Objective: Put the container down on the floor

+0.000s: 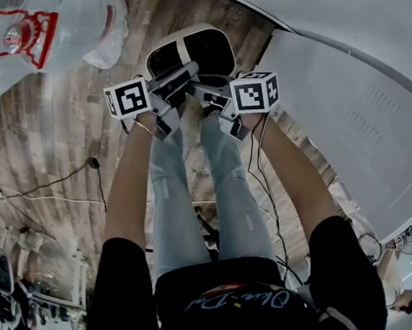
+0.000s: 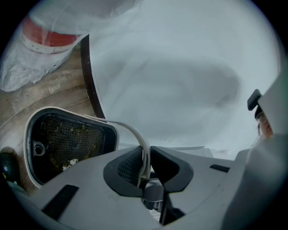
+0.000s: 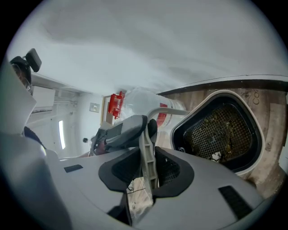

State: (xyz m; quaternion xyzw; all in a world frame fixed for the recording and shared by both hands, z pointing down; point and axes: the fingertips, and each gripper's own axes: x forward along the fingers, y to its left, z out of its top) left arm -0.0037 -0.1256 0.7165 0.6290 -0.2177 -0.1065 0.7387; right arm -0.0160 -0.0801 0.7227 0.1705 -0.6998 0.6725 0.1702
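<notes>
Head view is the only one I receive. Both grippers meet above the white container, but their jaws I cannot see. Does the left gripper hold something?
Observer: Yes. The left gripper is shut on the thin white handle of the container.
Operator: And the right gripper, please?
Observer: The right gripper has the same handle between its pads, and both pads appear to touch it.
Operator: What is inside the container?
Observer: A black mesh basket with small bits lying on it, some greenish and some white.
</notes>
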